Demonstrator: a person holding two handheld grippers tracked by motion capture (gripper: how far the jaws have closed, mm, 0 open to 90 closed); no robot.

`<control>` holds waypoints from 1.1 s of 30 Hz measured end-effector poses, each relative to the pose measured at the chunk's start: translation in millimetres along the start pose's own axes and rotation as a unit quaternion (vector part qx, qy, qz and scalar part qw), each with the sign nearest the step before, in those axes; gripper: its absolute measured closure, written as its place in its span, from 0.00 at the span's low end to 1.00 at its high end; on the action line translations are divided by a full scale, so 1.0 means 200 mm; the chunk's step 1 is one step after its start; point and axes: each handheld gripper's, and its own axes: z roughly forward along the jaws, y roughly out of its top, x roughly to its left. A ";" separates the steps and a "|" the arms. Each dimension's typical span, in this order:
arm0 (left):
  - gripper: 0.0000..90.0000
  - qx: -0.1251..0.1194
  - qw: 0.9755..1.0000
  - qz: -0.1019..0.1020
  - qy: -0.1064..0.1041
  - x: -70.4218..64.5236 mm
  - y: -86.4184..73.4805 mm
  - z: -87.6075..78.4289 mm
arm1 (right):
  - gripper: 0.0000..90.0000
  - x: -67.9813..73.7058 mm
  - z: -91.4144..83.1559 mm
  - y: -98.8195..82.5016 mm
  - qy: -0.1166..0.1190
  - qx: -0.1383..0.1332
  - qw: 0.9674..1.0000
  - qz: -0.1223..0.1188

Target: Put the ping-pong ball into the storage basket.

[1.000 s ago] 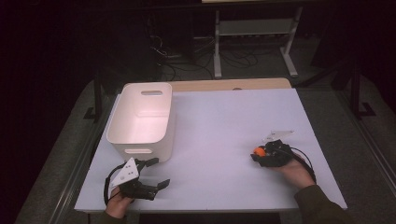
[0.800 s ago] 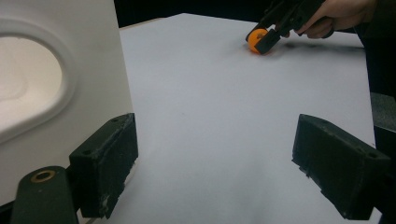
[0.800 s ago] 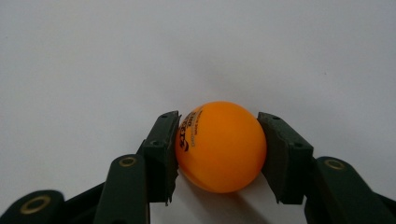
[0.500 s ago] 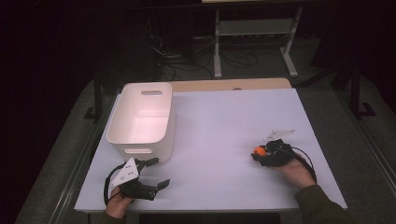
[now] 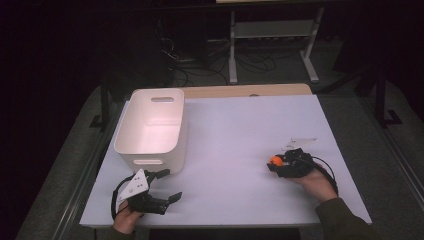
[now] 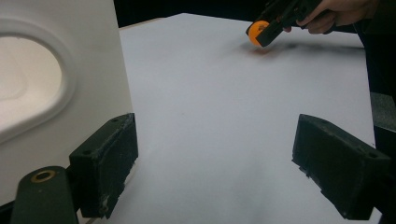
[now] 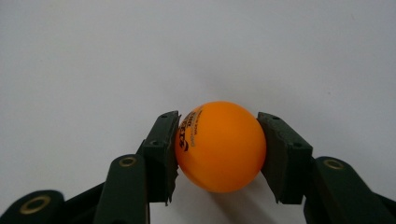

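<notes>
One orange ball is sitting pinched between the right gripper jaws, low over the table's right side. Left gripper is resting w/ jaws spread wide, nothing between, near the white bin.

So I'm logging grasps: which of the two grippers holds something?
The right gripper: its fingers clamp an orange ping-pong ball. The left gripper is open with nothing between its fingers.

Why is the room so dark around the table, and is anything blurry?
High view: light falls on the white table alone; the surroundings are dim. Right gripper view: the orange ball is sharp, its shadow underneath. Left gripper view: the white bin looks soft and washed out.
</notes>
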 end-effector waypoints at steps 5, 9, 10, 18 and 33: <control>0.16 0.000 1.000 0.000 0.000 0.00 0.00 0.00 | 0.55 0.02 0.00 0.02 0.007 -0.004 1.000 -0.001; 0.16 0.000 1.000 -0.001 0.000 0.00 0.00 0.00 | 0.55 0.03 0.00 0.03 0.012 -0.006 1.000 -0.004; 0.16 -0.001 1.000 -0.001 0.000 0.00 0.00 0.00 | 0.55 0.03 0.00 0.03 0.012 -0.006 1.000 -0.004; 0.16 0.000 1.000 -0.001 0.000 0.00 0.00 0.00 | 0.55 0.05 0.01 0.04 0.013 -0.005 1.000 -0.008; 0.16 -0.001 1.000 -0.002 0.000 0.00 0.00 0.00 | 0.55 0.08 0.01 0.07 0.029 -0.005 0.999 -0.020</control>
